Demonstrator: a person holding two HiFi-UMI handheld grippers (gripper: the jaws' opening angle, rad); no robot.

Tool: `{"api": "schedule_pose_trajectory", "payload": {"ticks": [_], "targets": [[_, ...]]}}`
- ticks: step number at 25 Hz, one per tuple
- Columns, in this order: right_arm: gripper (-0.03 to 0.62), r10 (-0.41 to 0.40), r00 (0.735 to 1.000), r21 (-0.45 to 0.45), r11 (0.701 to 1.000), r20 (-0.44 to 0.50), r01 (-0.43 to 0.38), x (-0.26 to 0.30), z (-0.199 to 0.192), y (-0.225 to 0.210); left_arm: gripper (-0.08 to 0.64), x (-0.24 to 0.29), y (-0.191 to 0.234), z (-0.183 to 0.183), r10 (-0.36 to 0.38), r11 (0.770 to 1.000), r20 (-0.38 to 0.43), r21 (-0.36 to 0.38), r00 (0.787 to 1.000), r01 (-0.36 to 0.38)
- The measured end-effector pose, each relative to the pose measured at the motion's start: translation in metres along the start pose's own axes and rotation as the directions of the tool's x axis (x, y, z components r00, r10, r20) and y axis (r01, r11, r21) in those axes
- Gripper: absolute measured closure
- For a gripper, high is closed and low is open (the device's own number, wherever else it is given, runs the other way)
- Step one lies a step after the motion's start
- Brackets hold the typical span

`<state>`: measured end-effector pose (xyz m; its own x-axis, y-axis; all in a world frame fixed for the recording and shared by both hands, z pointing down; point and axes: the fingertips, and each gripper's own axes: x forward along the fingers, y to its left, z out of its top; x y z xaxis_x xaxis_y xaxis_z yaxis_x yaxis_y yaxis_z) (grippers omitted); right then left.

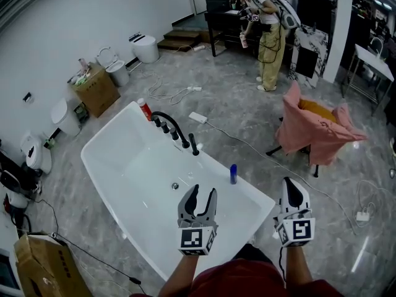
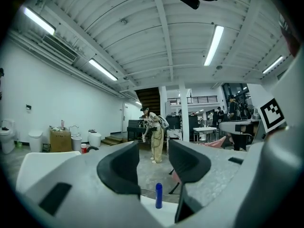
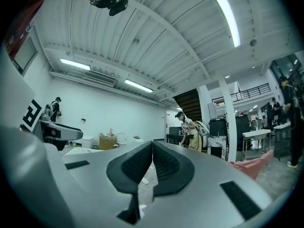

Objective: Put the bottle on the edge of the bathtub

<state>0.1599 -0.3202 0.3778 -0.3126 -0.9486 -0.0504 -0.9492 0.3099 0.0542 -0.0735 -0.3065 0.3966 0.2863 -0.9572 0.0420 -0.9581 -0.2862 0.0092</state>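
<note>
While the bottle stands upright on the bathtub's right edge, it is found just far-right of the nearer left hand-held gripper, spread wide and empty; the right hand-held gripper is closed on nothing.

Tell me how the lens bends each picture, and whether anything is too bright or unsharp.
Head view: the wide lens bows the edges of the bathtub; light is even, no glare. Left gripper view: round black border, ceiling beams curve, a ceiling lamp burns white, the blue bottle is sharp. Right gripper view: same border and curve, its tube light overexposed.
</note>
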Motion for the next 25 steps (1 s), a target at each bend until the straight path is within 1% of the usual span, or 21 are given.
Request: {"api": "schedule_pose_trajectory", "payload": {"ticks": [3,7,9,10,16,19,25], "targets": [[0.592,0.0,1.0,-0.006,1.0,0.003,0.0,0.0,0.003,0.0,0.386,0.002,0.0,0.003,-0.006,1.0,0.006,0.005,1.0,0.006],[0.592,0.001,1.0,-0.015,1.0,0.009,-0.001,-0.001,0.007,-0.001,0.463,0.003,-0.001,0.007,0.004,1.0,0.017,0.016,1.0,-0.004],[0.592,0.002,1.0,-0.021,1.0,0.01,-0.002,-0.002,0.009,-0.001,0.535,0.003,-0.004,0.008,-0.001,1.0,0.02,0.025,1.0,0.001],[0.592,0.002,1.0,-0.024,1.0,0.01,-0.001,-0.003,0.01,-0.002,0.554,0.003,-0.005,0.008,-0.007,1.0,0.018,0.029,1.0,0.006],[0.592,0.0,1.0,-0.035,0.999,0.003,0.0,-0.006,0.01,-0.007,0.554,0.007,-0.011,0.01,-0.013,0.999,0.012,0.03,1.0,0.013],[0.592,-0.012,1.0,-0.029,1.0,-0.022,0.012,-0.008,0.007,-0.012,0.554,0.01,-0.014,0.011,-0.017,1.0,0.01,0.026,1.0,0.016],[0.592,-0.022,0.999,-0.023,1.0,-0.025,0.021,-0.01,0.003,-0.018,0.554,0.012,-0.015,0.01,-0.012,0.999,0.017,0.031,1.0,0.011]]}}
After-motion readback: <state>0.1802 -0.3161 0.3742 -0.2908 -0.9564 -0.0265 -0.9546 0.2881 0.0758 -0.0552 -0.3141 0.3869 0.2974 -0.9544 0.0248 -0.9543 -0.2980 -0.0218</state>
